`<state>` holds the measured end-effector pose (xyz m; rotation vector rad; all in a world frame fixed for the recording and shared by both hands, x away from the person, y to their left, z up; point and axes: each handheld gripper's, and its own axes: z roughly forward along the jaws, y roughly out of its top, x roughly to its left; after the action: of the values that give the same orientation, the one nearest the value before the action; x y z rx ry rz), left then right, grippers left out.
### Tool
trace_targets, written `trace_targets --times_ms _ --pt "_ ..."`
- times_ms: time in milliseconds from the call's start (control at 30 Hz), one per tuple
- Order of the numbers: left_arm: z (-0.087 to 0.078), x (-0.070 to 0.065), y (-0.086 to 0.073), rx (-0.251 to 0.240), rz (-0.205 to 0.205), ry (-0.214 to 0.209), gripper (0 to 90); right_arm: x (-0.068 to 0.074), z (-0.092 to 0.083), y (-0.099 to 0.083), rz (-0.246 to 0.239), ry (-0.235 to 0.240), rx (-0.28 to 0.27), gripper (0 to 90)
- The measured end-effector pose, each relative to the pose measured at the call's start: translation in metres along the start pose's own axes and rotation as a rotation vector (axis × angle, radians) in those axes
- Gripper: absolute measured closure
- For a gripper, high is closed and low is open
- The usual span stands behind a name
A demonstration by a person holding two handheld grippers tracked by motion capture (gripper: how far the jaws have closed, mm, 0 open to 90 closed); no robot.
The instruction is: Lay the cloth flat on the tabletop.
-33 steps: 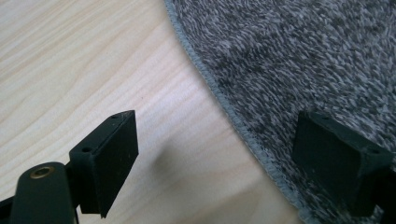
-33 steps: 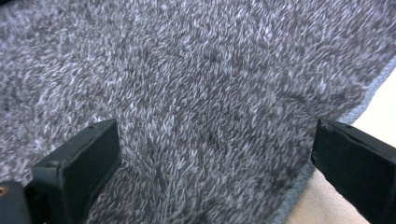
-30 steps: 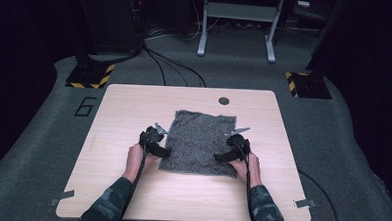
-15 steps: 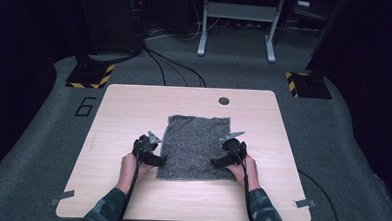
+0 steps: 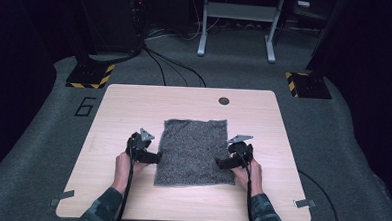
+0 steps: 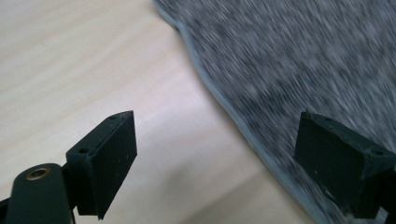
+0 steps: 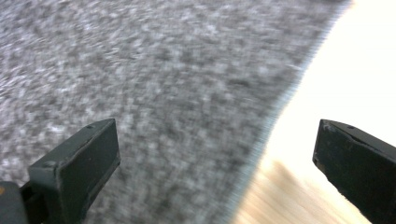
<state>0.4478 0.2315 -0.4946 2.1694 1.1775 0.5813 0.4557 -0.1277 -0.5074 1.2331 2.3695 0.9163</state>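
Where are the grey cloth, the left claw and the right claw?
grey cloth [image 5: 194, 150]: high view, middle of its flat surface.
left claw [image 5: 157, 157]: high view, midway between its tips, at the cloth's left edge.
right claw [image 5: 218, 164]: high view, midway between its tips, at the cloth's right edge.

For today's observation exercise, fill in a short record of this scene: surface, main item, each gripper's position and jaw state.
surface: light wooden table
main item: grey cloth, lying flat near the table's middle
left gripper: at the cloth's left edge, jaws open, straddling the hem
right gripper: at the cloth's right edge, jaws open, straddling the hem
other: dark round hole in the tabletop beyond the cloth
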Motion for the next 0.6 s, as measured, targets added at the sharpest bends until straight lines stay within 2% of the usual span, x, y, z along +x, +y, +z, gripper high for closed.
trace_targets --times_ms 133,167,200,300,433,600 --pt "0.014 0.018 0.021 -0.007 -0.072 0.009 12.8 -0.002 -0.003 -0.004 0.006 -0.021 0.010 0.3" --pt "0.024 0.025 0.029 -0.003 -0.098 0.018 12.8 -0.001 -0.003 -0.005 0.005 -0.018 0.014 0.2" --pt "0.024 0.025 0.029 -0.003 -0.098 0.018 12.8 -0.001 -0.003 -0.005 0.005 -0.018 0.014 0.2" --pt "0.044 0.034 0.043 0.003 -0.141 0.059 13.0 0.000 -0.006 -0.009 0.003 -0.026 0.014 0.3" --pt "0.058 0.037 0.053 0.026 -0.143 0.084 13.0 0.001 -0.007 -0.012 0.020 -0.022 0.021 0.3" --pt "0.074 0.038 0.065 0.061 -0.135 0.103 13.1 0.003 -0.007 -0.019 0.020 -0.037 0.024 0.3"
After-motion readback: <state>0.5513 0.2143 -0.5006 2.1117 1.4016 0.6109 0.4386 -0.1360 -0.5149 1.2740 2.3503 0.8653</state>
